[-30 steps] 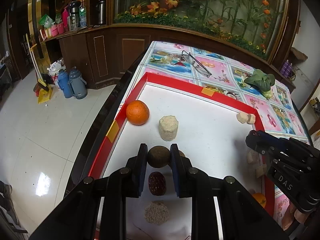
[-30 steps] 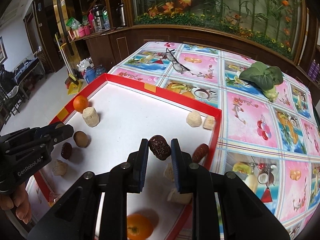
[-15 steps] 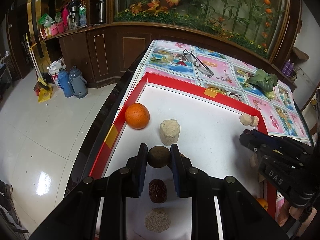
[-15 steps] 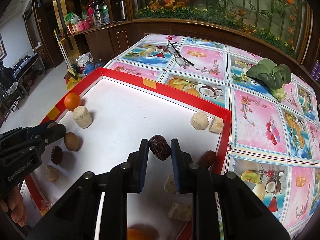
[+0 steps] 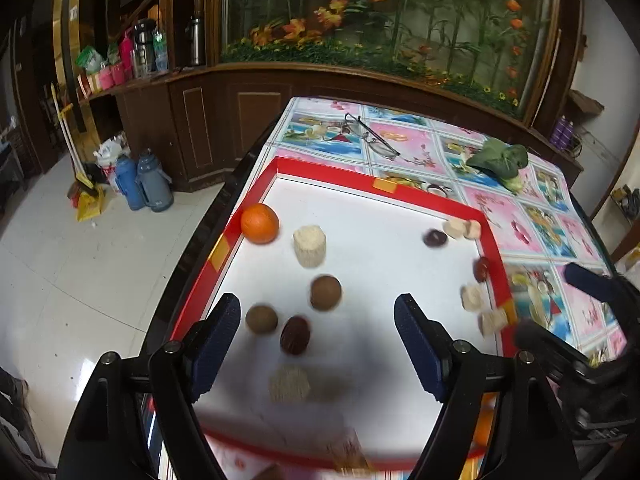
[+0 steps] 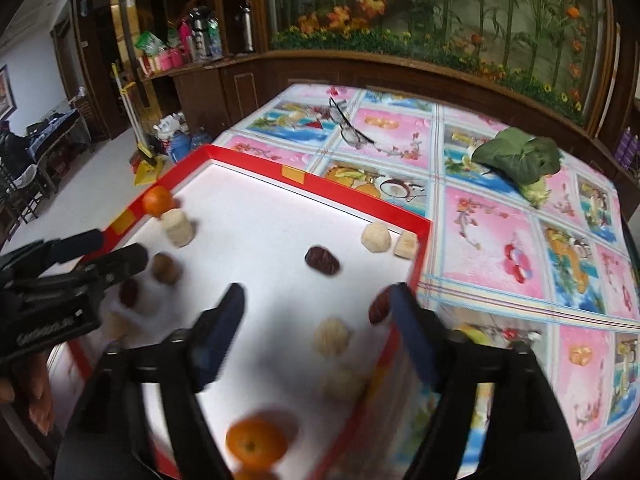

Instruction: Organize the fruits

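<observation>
A red-rimmed white tray point(image 5: 360, 184) holds the fruits. My left gripper point(image 5: 318, 316) is open and empty above the tray's near left. A brown round fruit point(image 5: 326, 293) lies between its fingers, a second brown fruit point(image 5: 261, 319) and a dark red date point(image 5: 295, 335) beside it. An orange point(image 5: 259, 223) and a beige cylinder point(image 5: 309, 240) lie farther left. My right gripper point(image 6: 316, 300) is open and empty. A dark red date point(image 6: 322, 260) lies on the tray ahead of it, another date point(image 6: 379, 307) by its right finger, and an orange point(image 6: 256, 442) below.
Beige pieces point(image 6: 375, 237) sit in the tray's far right corner, more point(image 6: 331, 336) near the right edge. Eyeglasses point(image 6: 348, 124) and a green leafy vegetable point(image 6: 520, 160) lie on the flowered tablecloth beyond the tray. The table's left edge drops to the tiled floor point(image 5: 80, 264).
Both grippers have opened. The left one released the brown round fruit, the right one released the dark red date; both now lie on the tray. Both grippers pulled back.
</observation>
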Available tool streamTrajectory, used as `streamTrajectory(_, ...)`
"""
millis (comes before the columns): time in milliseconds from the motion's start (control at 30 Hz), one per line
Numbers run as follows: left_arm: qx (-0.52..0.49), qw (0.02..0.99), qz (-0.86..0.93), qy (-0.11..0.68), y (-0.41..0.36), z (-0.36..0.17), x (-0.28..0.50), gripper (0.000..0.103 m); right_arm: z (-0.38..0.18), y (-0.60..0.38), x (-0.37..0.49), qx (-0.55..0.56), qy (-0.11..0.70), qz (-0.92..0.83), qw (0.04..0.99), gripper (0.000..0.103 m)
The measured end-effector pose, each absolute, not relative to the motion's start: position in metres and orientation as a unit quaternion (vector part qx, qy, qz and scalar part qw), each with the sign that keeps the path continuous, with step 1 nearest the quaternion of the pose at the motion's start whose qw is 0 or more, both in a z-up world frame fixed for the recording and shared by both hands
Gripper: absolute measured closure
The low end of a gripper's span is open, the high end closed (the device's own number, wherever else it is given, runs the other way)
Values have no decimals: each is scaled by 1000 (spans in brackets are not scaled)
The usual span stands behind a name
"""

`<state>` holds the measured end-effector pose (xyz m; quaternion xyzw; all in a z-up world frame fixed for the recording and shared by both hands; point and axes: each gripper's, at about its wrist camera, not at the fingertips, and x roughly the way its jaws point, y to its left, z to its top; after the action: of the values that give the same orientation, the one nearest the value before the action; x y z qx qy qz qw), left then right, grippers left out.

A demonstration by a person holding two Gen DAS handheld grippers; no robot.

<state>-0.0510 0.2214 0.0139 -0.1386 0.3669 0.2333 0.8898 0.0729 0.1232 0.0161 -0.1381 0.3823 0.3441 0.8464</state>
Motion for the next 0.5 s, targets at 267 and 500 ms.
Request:
streamTrajectory(267,-127,903,247,328,188,29,-87,1,39,59,13,-158,348,365,849,0)
streamTrajectory(500,-122,904,233,337,174,32,-93,0,48,23,-29,-169,322,371,854,0)
